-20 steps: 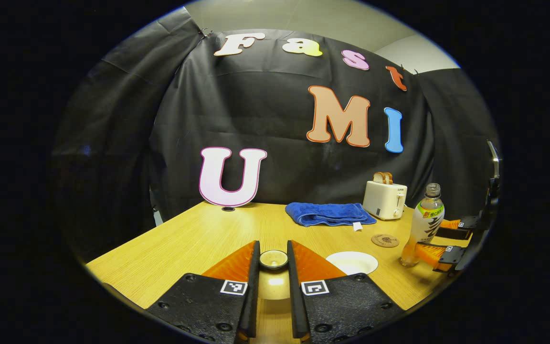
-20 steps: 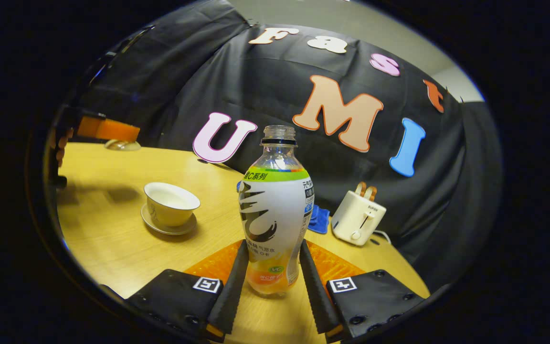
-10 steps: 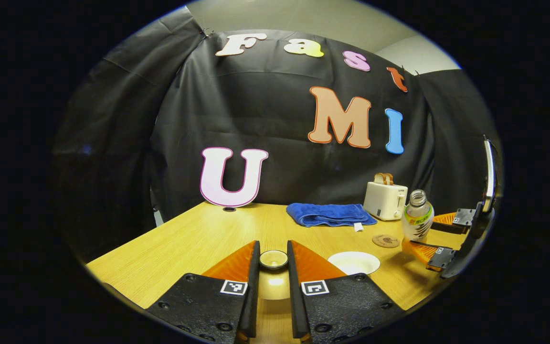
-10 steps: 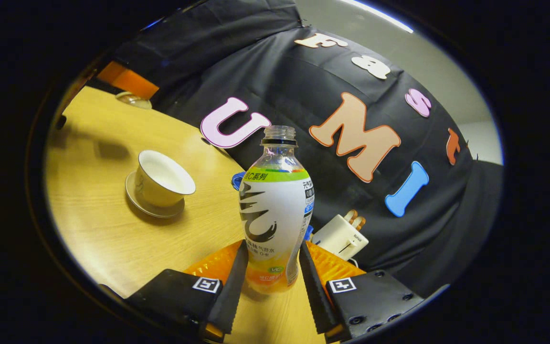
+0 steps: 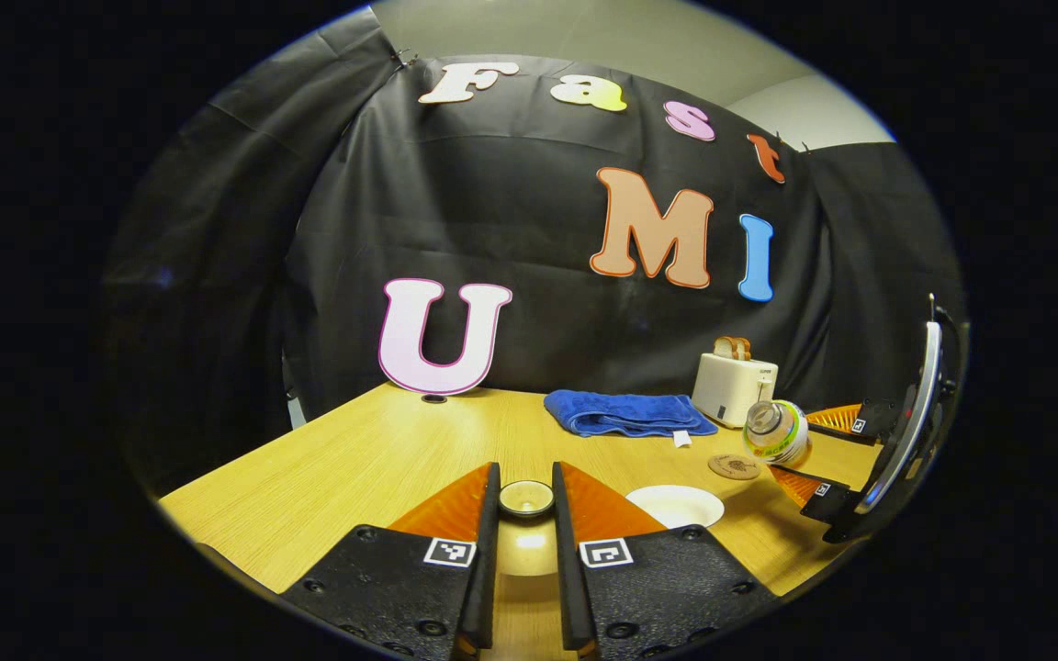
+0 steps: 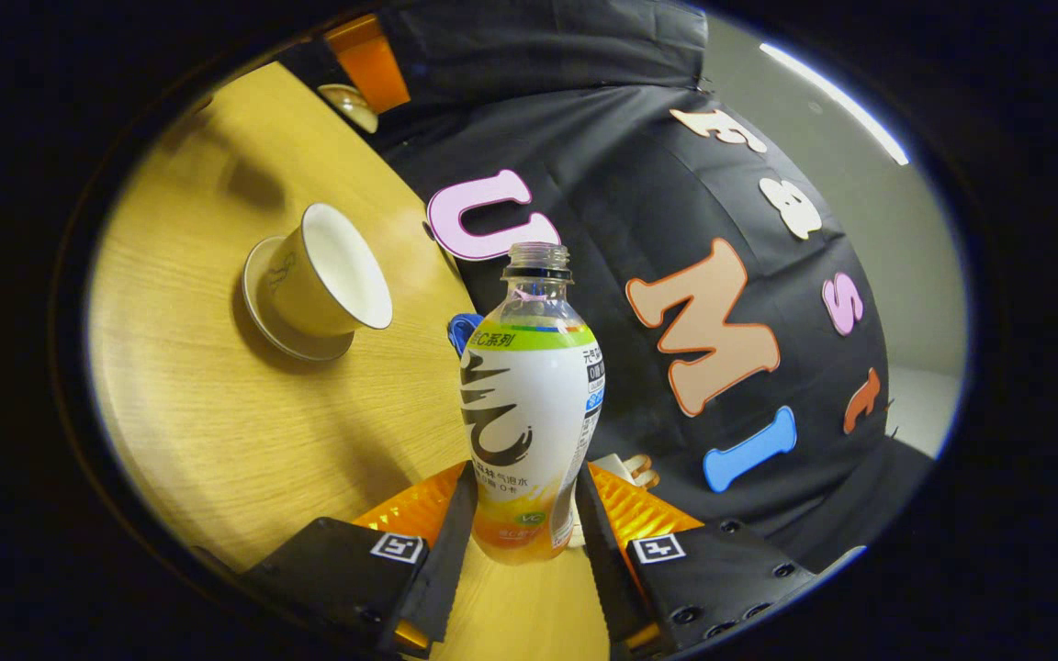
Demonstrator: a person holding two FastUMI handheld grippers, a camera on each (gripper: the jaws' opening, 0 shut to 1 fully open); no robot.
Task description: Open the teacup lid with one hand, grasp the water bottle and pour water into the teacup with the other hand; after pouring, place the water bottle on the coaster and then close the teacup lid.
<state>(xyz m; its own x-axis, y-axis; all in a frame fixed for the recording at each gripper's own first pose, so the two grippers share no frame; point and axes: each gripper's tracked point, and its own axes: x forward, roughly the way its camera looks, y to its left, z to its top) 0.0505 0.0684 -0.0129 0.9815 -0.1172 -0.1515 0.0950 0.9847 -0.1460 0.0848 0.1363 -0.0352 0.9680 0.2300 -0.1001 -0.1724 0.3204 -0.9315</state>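
Between the two fingers of the left gripper [image 5: 525, 514] sits the teacup lid [image 5: 526, 498], pinched by its knob and held up off the table [image 5: 373, 459]. The right gripper [image 6: 520, 537] is clamped on the low part of the water bottle [image 6: 529, 404], one finger on each side. A second ago the bottle stood straight up; now it leans far over to the left, and in the left gripper view its open mouth [image 5: 761, 420] points toward the cup. That looks like the start of the pour, but no water can be seen coming out yet. The teacup [image 6: 332, 271] stands open on its saucer [image 6: 263, 303], left of the bottle and a little apart from it, so the mouth may need to come closer. The round coaster [image 5: 735, 466] waits just beside the cup on the far side, with nothing on it. Farther back on the yellow wood table lie a folded blue towel [image 5: 625, 411] and a white toaster [image 5: 735, 387] with bread in it. Black cloth hangs behind the table as the wall.
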